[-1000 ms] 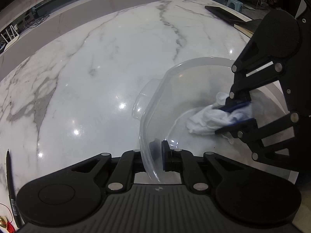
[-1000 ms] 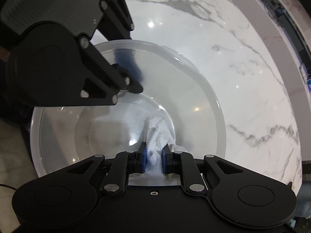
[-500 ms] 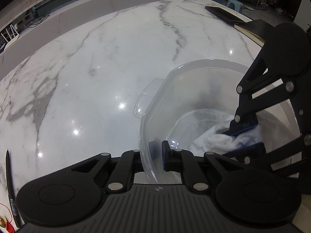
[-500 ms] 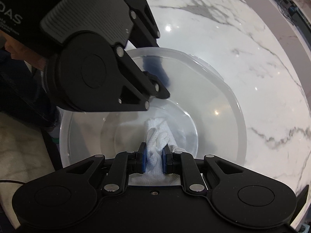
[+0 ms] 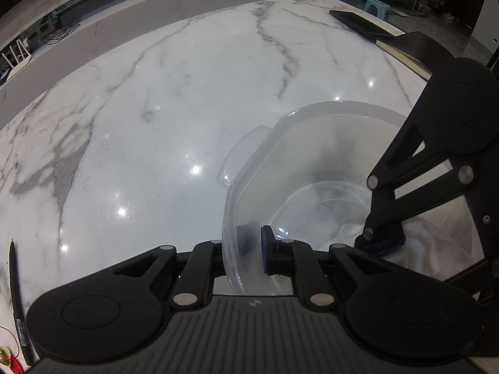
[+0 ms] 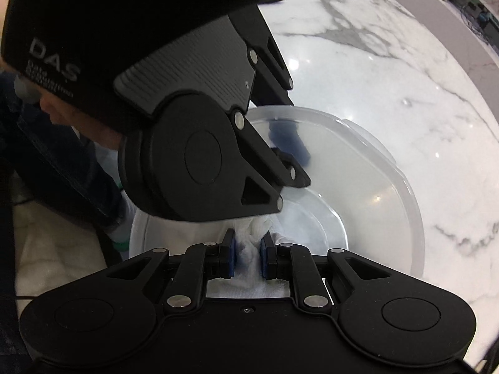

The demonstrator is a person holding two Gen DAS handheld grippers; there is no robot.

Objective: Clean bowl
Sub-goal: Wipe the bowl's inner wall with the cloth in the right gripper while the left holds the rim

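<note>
A clear plastic bowl (image 5: 324, 143) stands on the white marble table near its front edge; it also shows in the right wrist view (image 6: 374, 187). My left gripper (image 5: 254, 249) is shut on the bowl's near rim, one pad inside and one outside the wall. My right gripper (image 6: 248, 257) is shut on a white cloth (image 6: 252, 237) and holds it down against the bowl's inner wall and bottom. In the left wrist view the cloth (image 5: 427, 246) lies at the lower right of the bowl under the right gripper's fingers (image 5: 383, 243).
A black pen (image 5: 17, 299) lies at the table's left front. A dark flat device (image 5: 358, 23) and a black book (image 5: 411, 50) lie at the far right edge. The person's body (image 6: 62, 162) is close on the left of the right wrist view.
My right gripper has dragged the cloth across the bowl's inside toward the near right wall. The left gripper keeps its hold on the rim.
</note>
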